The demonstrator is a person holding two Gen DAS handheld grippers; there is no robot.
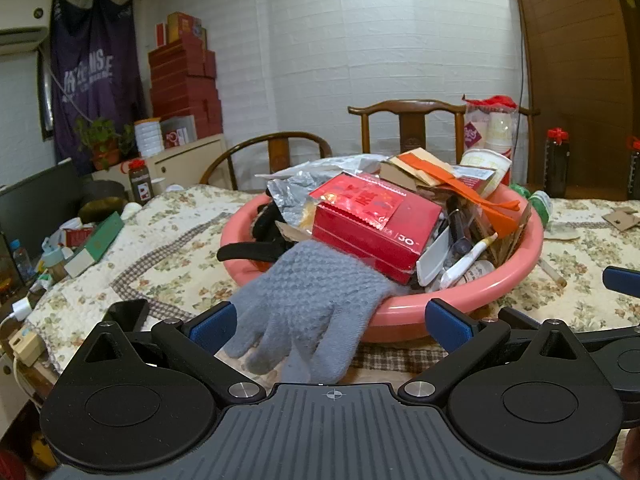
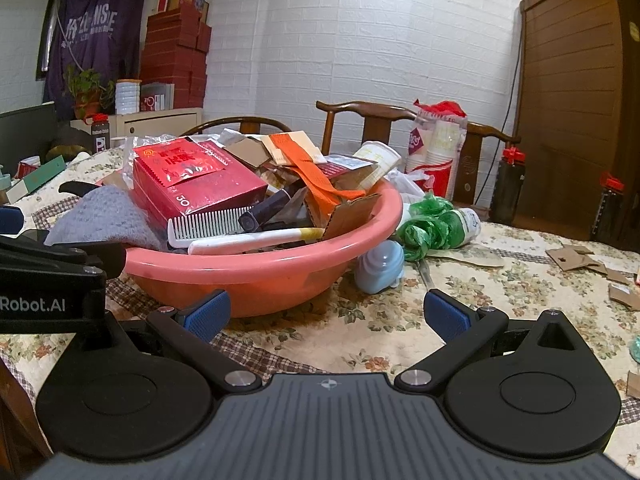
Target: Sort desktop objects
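Observation:
A pink basin [image 1: 516, 276] [image 2: 256, 276] stands on the floral tablecloth, heaped with things: a red box [image 1: 372, 224] [image 2: 196, 184], an orange strap [image 1: 472, 192] [image 2: 312, 176], a white comb [image 2: 208, 226], a white pen [image 1: 468, 264] [image 2: 256, 240] and cardboard scraps. A grey knitted glove [image 1: 304, 312] [image 2: 104, 222] hangs over the basin's near rim. My left gripper [image 1: 336, 326] stands open, the glove's fingers dangling between its blue pads without touching them. My right gripper [image 2: 328, 316] is open over bare cloth just in front of the basin.
Beside the basin lie a pale blue bottle [image 2: 380, 266], a green plastic bag roll [image 2: 428, 228] and cardboard pieces [image 2: 580, 260]. A sleeve of paper cups [image 2: 438, 148] and dark bottles [image 2: 508, 184] stand behind. Wooden chairs [image 1: 412, 128] line the far edge. A green box [image 1: 96, 244] lies at left.

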